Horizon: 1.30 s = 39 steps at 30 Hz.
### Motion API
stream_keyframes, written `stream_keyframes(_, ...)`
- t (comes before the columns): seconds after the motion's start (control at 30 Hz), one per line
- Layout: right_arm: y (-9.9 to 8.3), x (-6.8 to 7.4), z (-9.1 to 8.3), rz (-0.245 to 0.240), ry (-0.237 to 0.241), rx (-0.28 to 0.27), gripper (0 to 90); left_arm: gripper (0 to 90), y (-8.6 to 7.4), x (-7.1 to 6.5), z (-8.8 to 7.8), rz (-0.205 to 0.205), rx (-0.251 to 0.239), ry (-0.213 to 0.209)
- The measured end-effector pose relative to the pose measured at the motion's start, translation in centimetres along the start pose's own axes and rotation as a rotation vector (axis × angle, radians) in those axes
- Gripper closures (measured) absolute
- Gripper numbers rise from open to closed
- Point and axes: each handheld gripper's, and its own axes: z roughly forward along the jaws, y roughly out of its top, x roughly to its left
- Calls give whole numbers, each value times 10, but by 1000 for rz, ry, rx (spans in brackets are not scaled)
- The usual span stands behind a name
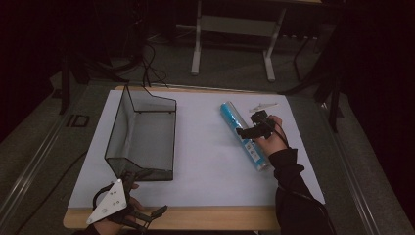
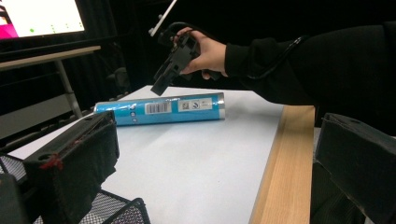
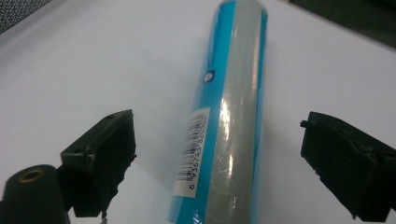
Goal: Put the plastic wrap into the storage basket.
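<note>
A blue and silver tube (image 1: 243,134) with a barcode label lies on the white mat, right of centre. My right gripper (image 1: 248,130) hovers just above its middle. In the right gripper view the tube (image 3: 224,130) runs between the two black jaws, which stand wide apart and clear of it, so the right gripper (image 3: 219,140) is open. My left gripper (image 1: 154,218) rests at the table's front edge, left of centre, open with nothing in it. In the left gripper view, its own jaws (image 2: 215,168) frame the tube (image 2: 163,109), with the other gripper (image 2: 170,70) above it.
A black wire mesh basket (image 1: 142,134) stands open on the left half of the white mat (image 1: 205,171); its corner (image 2: 116,212) shows in the left gripper view. A small white object (image 1: 263,106) lies beyond the tube. The wooden table edge (image 2: 285,177) runs along the front.
</note>
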Motion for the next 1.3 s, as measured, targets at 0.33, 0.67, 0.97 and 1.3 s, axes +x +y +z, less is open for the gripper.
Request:
stream_keyframes(0.33,-6,-8,24,29,-8,87,134,1,0,0,1,4,7,-6)
stream_keyframes(0.67,-8,-12,42,80,14,195,150,1,-1,-1,1,7,13,-9)
stream_keyframes(0.97,-10,-14,52,107,24,258,193,1,-1,-1,2,9,16,-9)
stream_keyframes(1.3,-6,-10,60,103,26,348,288,1,-1,-1,2,13,23,-12)
